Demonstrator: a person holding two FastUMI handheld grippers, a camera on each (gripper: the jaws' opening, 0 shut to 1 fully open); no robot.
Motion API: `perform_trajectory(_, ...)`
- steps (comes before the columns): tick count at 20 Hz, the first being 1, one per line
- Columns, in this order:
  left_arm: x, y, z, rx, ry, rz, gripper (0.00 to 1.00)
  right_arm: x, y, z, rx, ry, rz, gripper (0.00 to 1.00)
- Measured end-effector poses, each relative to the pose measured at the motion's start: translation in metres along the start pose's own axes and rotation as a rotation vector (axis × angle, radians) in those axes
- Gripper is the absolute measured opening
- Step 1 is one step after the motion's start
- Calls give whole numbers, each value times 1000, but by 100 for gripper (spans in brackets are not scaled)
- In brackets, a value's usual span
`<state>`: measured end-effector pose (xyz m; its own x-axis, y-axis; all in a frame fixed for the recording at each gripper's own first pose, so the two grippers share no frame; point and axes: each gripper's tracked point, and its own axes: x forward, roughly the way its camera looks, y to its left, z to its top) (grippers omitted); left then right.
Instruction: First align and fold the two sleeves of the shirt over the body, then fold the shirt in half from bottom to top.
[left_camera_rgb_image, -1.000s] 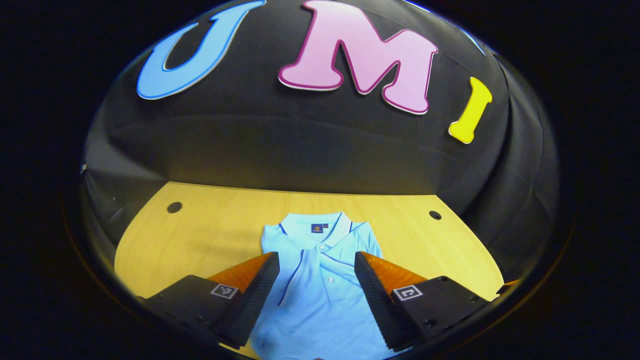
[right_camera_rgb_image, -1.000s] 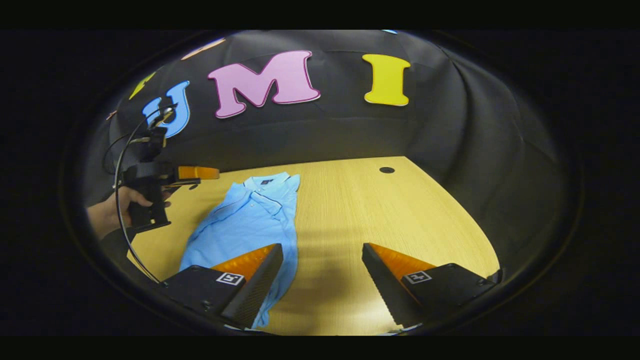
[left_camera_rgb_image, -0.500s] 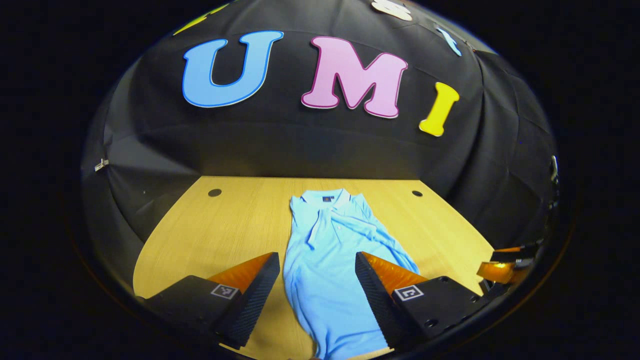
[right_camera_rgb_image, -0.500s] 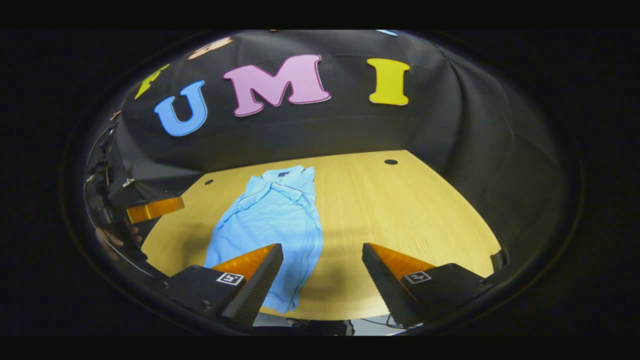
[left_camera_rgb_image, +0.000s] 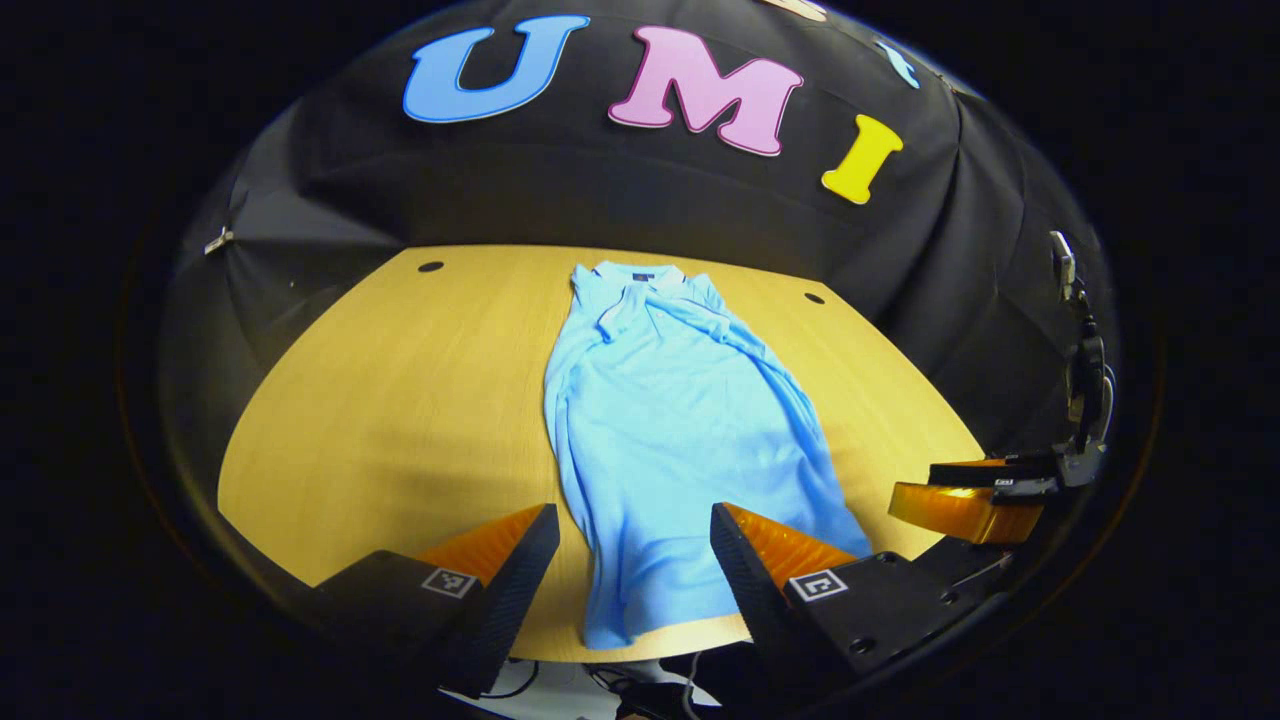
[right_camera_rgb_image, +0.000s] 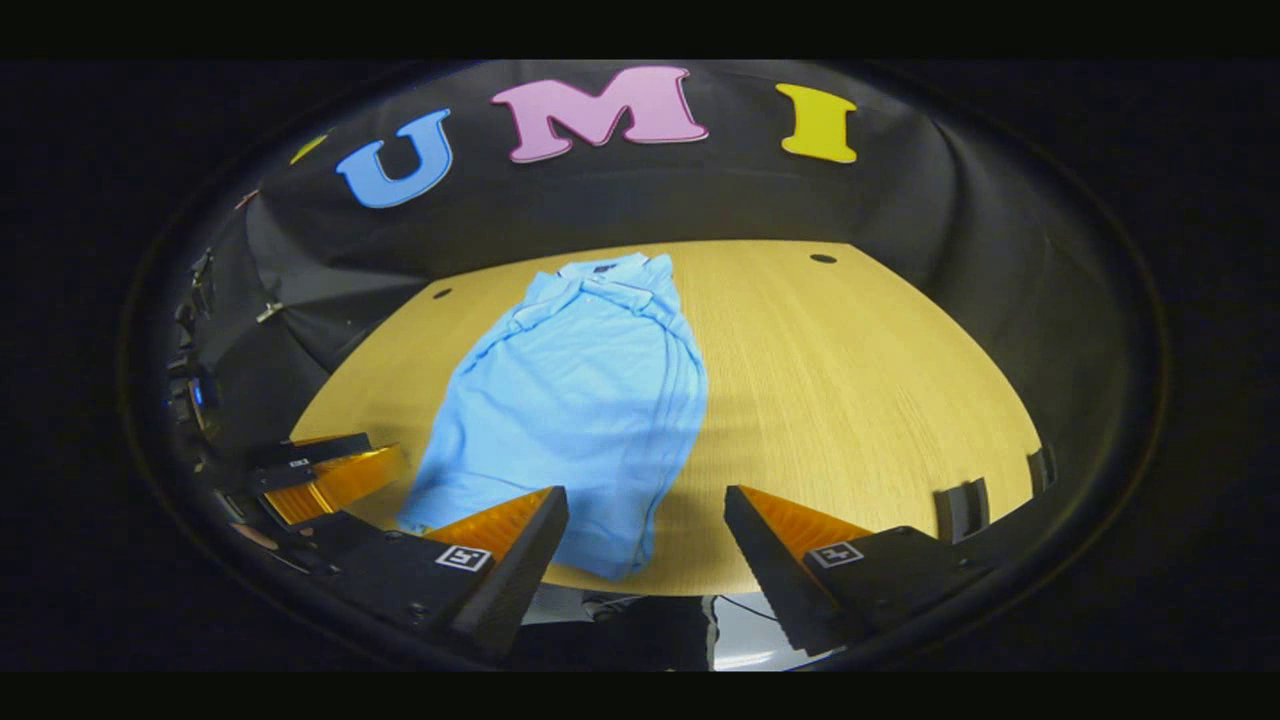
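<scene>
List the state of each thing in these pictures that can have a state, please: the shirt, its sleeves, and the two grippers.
shirt: lying flat along the table, collar at the far end, not yet folded in half.
sleeves: folded in over the body.
left gripper: open, holding nothing, above the shirt's near hem.
right gripper: open, holding nothing, near the shirt's bottom corner.

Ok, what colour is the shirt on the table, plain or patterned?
Plain light blue shirt, on the wooden table; clearest in the left gripper view.
</scene>
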<state>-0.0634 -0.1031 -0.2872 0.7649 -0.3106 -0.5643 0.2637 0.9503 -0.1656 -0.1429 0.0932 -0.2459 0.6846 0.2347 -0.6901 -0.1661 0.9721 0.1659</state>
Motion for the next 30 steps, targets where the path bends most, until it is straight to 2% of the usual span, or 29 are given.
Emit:
perform_trajectory(6,17,7,-36,33,65,36,97,27,9,-20,15,49,-4,98)
perform_trajectory(9,21,10,-50,11,106,36,97,39,11,-27,-6,65,-14,98)
perform_trajectory(10,22,10,-54,-4,118,39,92,43,12,-32,1,79,-13,98)
perform_trajectory(11,23,13,-55,-7,119,50,97,47,13,-38,15,95,-10,98)
perform_trajectory(12,24,14,-54,7,109,57,98,48,11,-47,17,121,-19,92)
perform_trajectory(13,26,12,-57,33,115,65,97,51,12,-39,-16,78,-16,99)
perform_trajectory(14,27,11,-58,74,120,75,97,50,13,-43,-66,109,-20,98)
perform_trajectory(16,31,12,-64,159,122,102,96,51,13,-47,-163,93,-19,97)
perform_trajectory(17,33,6,-61,163,93,88,95,49,15,-45,-154,73,-7,95)
perform_trajectory(19,33,7,-62,149,88,97,82,52,11,-45,-134,77,-24,80)
perform_trajectory(20,33,5,-65,143,98,97,83,52,11,-43,-135,78,-15,71)
perform_trajectory(21,33,4,-63,144,103,94,78,53,10,-43,-134,86,-12,61)
perform_trajectory(22,33,-1,-64,148,110,78,78,54,9,-42,-122,86,-2,45)
perform_trajectory(24,35,-6,-64,156,123,60,58,56,11,-41,-88,110,25,29)
perform_trajectory(25,36,-8,-63,151,131,54,43,57,14,-41,-82,132,47,14)
perform_trajectory(26,37,-11,-62,137,133,49,36,59,15,-40,-70,144,67,14)
perform_trajectory(27,38,-13,-60,115,140,47,24,58,16,-41,-64,160,87,4)
perform_trajectory(29,40,-14,-58,80,148,49,13,57,16,-39,-59,174,123,4)
perform_trajectory(30,41,-14,-57,66,156,50,10,57,16,-38,-61,174,138,3)
